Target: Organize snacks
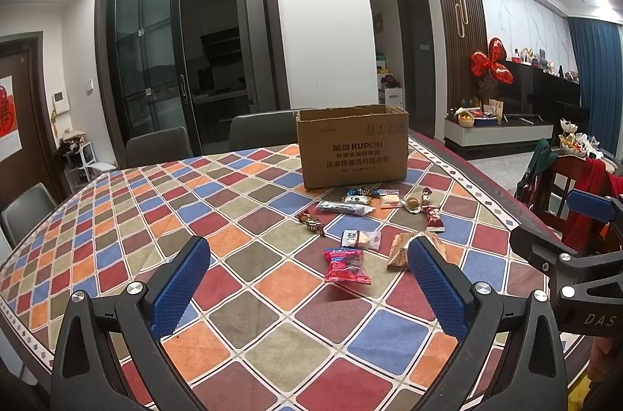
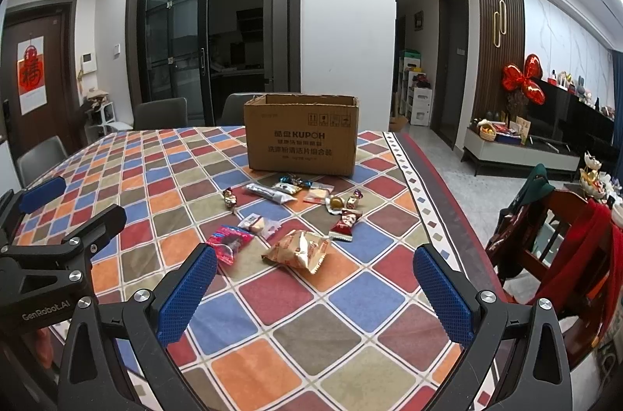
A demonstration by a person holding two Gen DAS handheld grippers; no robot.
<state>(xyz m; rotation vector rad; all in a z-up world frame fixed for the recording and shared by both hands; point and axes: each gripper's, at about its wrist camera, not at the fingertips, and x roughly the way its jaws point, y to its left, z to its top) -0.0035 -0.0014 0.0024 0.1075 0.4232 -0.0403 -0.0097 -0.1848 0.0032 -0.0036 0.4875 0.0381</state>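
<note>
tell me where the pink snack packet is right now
The pink snack packet lies on the checkered tablecloth, low centre in the left wrist view, left of the tan wrapper.

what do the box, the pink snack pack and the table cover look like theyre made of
Box: brown corrugated cardboard, matte, with ragged torn top edges and printed lettering.
Pink snack pack: thin plastic film, glossy, with glare spots and crimped sealed ends.
Table cover: looks like a quilted fabric or padded vinyl, since each coloured diamond puffs slightly between seams; which one is unclear.

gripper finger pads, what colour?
Blue, with a fine textured surface, on both grippers' pads; clearest in the right wrist view.
</note>
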